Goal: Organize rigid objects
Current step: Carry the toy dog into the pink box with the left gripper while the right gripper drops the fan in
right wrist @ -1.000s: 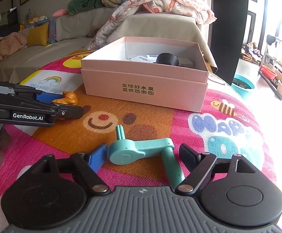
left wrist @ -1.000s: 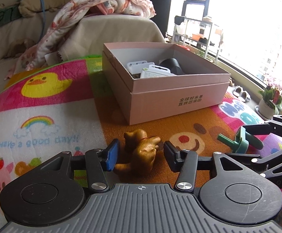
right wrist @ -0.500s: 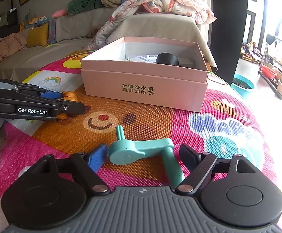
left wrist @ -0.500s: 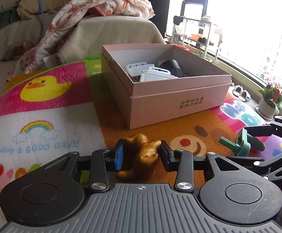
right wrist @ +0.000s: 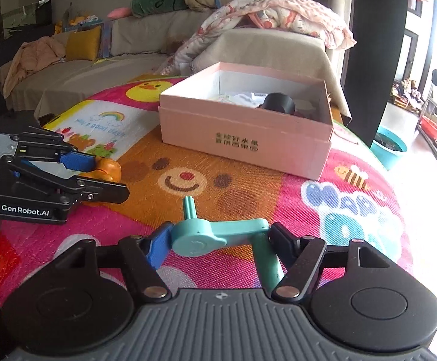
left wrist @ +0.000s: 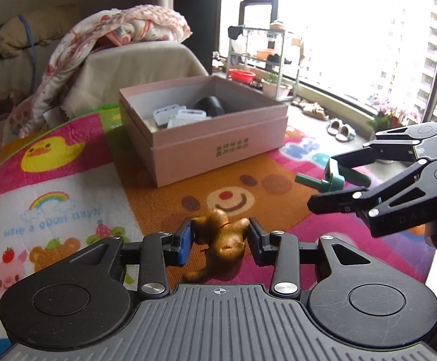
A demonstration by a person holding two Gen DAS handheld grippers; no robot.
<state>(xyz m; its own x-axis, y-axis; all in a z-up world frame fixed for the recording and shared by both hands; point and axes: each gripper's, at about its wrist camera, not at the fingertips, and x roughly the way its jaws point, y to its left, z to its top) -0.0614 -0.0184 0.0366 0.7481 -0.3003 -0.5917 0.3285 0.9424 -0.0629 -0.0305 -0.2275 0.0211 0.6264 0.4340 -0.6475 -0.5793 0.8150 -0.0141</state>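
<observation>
A brown animal figurine (left wrist: pixel 218 249) hangs just above the mat with my left gripper (left wrist: pixel 220 237) shut on it, a pad pressing each side. The right wrist view shows the figurine (right wrist: pixel 110 171) between the left gripper's fingers (right wrist: pixel 77 161). A teal crank-shaped part (right wrist: pixel 215 234) sits across my right gripper (right wrist: pixel 218 240), whose jaws are closing; both pads touch its ends. In the left wrist view the teal part (left wrist: pixel 334 179) is held clear of the mat in the right gripper (left wrist: pixel 325 182). The open pink box (left wrist: pixel 218 147) stands beyond both.
The pink box (right wrist: pixel 242 138) holds white items (left wrist: pixel 185 114) and a black round thing (right wrist: pixel 278 103). A colourful play mat (left wrist: pixel 68 180) covers the surface. A sofa with a blanket (right wrist: pixel 278 15) is behind the box. A blue tub (right wrist: pixel 389 147) stands on the floor at the right.
My left jaws closed onto the brown figurine and lifted it toward the box. My right jaws narrowed onto the teal part and raised it off the mat.
</observation>
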